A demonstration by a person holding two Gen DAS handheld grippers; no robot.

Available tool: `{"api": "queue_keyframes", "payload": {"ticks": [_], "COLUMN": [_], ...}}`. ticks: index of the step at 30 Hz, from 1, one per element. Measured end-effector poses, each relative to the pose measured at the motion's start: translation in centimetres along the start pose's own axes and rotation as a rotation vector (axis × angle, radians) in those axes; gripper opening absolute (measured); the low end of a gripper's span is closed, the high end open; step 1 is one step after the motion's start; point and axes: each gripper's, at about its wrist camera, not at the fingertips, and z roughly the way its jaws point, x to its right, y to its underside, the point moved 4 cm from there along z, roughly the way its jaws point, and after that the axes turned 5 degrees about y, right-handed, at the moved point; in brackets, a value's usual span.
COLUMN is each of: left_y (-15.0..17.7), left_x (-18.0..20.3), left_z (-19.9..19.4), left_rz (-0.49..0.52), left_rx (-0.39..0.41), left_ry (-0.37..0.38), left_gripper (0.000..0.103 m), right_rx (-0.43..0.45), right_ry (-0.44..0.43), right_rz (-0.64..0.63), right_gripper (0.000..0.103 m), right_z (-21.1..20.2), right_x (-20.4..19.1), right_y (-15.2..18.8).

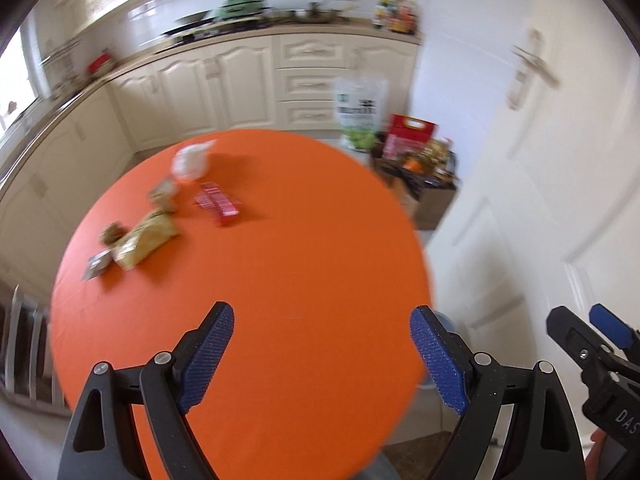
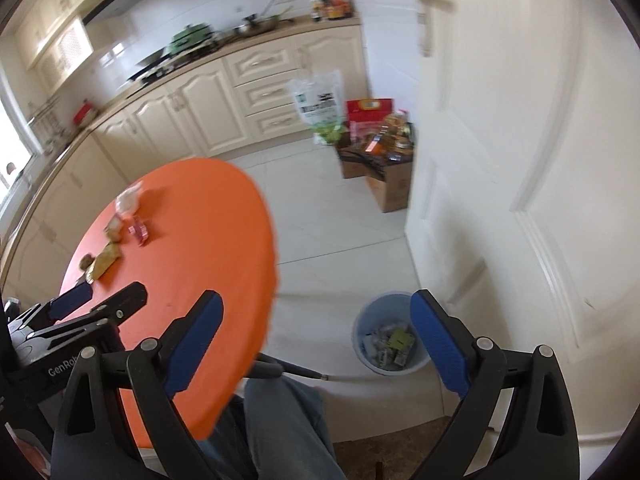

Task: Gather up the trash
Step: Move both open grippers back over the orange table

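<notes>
Toward the far left edge of the orange table (image 1: 280,280) lie the wrappers (image 1: 144,240) and red packet (image 1: 218,204), both the left gripper (image 1: 322,356) and right gripper (image 2: 316,344) spread empty, so a blurred hurried reach risks scattering scraps away from the blue bin (image 2: 390,336) on the floor right.

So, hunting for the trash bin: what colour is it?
Light blue bin, on the floor beside the table; clearest in the right wrist view.

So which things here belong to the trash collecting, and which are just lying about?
Job:
yellow wrapper
white crumpled bag
pink packet
blue bin, already holding trash
both open grippers, left, right

Lying about:
cardboard box of groceries
green pot
</notes>
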Motion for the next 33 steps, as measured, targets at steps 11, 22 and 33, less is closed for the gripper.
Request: {"api": "queue_keyframes", "payload": {"ticks": [11, 22, 33], "left_y": [0.7, 1.5, 0.8], "left_x": [-14.8, -27.3, -34.2], "left_z": [-2.8, -0.8, 3.5], "left_rz": [-0.308, -0.519, -0.636], "left_rx": [-0.006, -0.059, -0.106], "left_ry": [-0.167, -0.284, -0.189], "left_gripper": [0.086, 0.086, 0.086], "right_rx": [-0.070, -0.124, -0.190], "right_ry": [-0.131, -0.228, -0.206], "right_rz": [-0.245, -0.520, -0.651], "right_gripper": [0.097, 0.097, 0.097], "right_z": [4.5, 11.1, 17.9], "right_x": [-15.4, -31.1, -39.0], "right_y": [-0.6, 1.0, 0.9]}}
